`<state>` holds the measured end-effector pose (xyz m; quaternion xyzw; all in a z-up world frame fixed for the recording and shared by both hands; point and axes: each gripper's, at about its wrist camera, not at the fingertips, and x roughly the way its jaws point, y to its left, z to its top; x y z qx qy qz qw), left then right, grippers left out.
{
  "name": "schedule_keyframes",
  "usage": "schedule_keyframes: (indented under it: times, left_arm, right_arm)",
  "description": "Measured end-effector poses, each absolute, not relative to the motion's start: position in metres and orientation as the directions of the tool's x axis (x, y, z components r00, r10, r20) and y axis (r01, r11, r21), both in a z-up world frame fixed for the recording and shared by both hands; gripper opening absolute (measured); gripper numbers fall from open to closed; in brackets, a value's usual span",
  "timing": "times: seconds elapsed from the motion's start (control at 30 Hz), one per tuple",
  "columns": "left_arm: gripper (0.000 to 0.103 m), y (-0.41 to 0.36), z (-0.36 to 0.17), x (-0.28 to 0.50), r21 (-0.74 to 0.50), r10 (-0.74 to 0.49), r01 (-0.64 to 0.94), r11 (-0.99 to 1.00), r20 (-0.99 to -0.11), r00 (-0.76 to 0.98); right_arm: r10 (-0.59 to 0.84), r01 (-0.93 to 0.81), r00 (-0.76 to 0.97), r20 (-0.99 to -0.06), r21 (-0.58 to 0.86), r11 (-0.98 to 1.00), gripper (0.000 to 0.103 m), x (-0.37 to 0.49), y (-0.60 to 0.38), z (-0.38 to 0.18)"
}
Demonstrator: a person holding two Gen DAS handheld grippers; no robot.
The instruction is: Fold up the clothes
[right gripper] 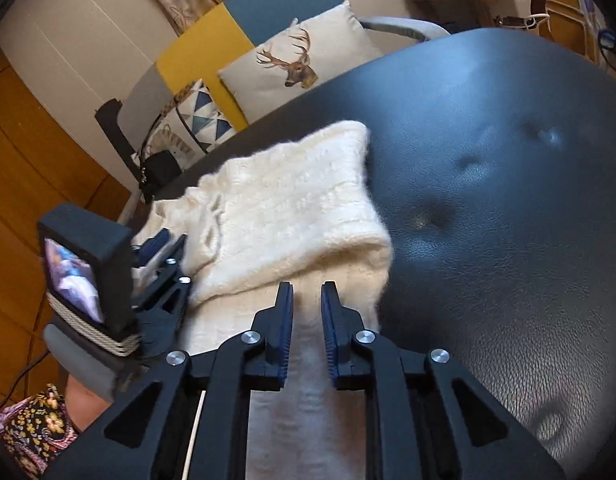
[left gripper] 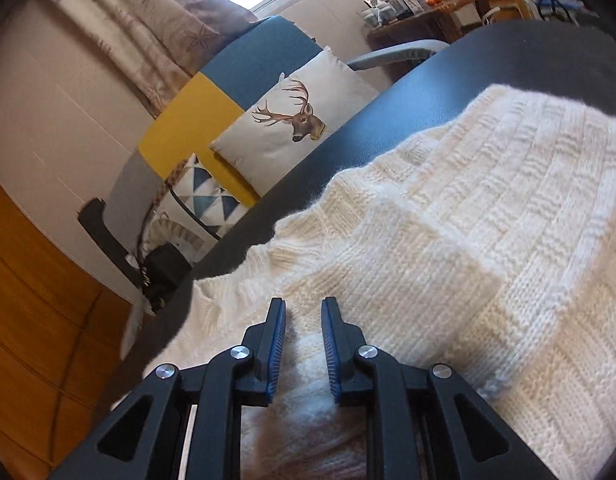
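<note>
Through the left wrist camera we see the left gripper [left gripper: 304,304] with its blue pads a narrow gap apart and a ridge of the cream knitted sweater [left gripper: 448,248] running up between them; the wool fills the gap, so we read it as gripped on the knit. From there the sweater spreads out ahead and to the right over the dark leather table [left gripper: 408,120], its basket-weave pattern clear, one folded layer lying across another.

The right wrist camera gives what the left one lacks: the right gripper [right gripper: 307,290], likewise nearly closed with a fold of the same sweater pinched between its pads, and the left gripper seen from outside at the far left, its black housing with a small screen, held by a hand [right gripper: 84,392] next to a floral sleeve [right gripper: 32,432]. Here the sweater appears as a folded bundle, lying between the two grippers and ahead of them, with bare dimpled leather to its right.

Beyond the table both views show a sofa [left gripper: 244,64] with a deer cushion [left gripper: 292,120].
</note>
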<state>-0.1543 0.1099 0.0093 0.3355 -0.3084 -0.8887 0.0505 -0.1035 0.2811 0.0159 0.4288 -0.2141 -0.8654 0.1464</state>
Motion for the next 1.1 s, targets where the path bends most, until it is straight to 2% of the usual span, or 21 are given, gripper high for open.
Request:
schedule_keyframes:
  times: [0.2, 0.3, 0.53, 0.63, 0.83, 0.9, 1.1]
  left_arm:
    - [0.018, 0.089, 0.017, -0.158, 0.416, -0.175, -0.149, -0.897, -0.643, -0.745]
    - [0.018, 0.088, 0.016, -0.158, 0.401, -0.164, -0.152, -0.903, -0.650, -0.742]
    - [0.018, 0.082, 0.016, -0.160, 0.366, -0.136, -0.160, -0.917, -0.662, -0.737]
    - [0.018, 0.082, 0.015, -0.160, 0.368, -0.136, -0.160, -0.916, -0.660, -0.739]
    - [0.018, 0.082, 0.015, -0.159, 0.377, -0.141, -0.159, -0.913, -0.656, -0.742]
    - [0.018, 0.083, 0.015, -0.158, 0.382, -0.145, -0.158, -0.911, -0.654, -0.743]
    - [0.018, 0.084, 0.015, -0.158, 0.384, -0.148, -0.155, -0.910, -0.651, -0.744]
  right_arm:
    - [-0.411, 0.079, -0.597, -0.689, 0.460, -0.885, 0.009, -0.120, 0.284, 0.017]
    - [-0.378, 0.061, -0.604, -0.702, 0.433, -0.899, 0.005, -0.129, 0.285, 0.017]
    - [-0.295, -0.100, -0.663, -0.688, 0.471, -0.876, 0.000, -0.121, 0.311, 0.010]
    - [-0.313, -0.121, -0.657, -0.686, 0.506, -0.854, 0.000, -0.123, 0.318, 0.005]
    - [-0.401, -0.052, -0.639, -0.657, 0.557, -0.829, 0.004, -0.103, 0.322, 0.024]
    - [-0.403, -0.008, -0.677, -0.616, 0.554, -0.833, 0.004, -0.093, 0.320, 0.039]
    - [-0.441, 0.129, -0.667, -0.601, 0.490, -0.862, 0.004, -0.140, 0.277, 0.051]
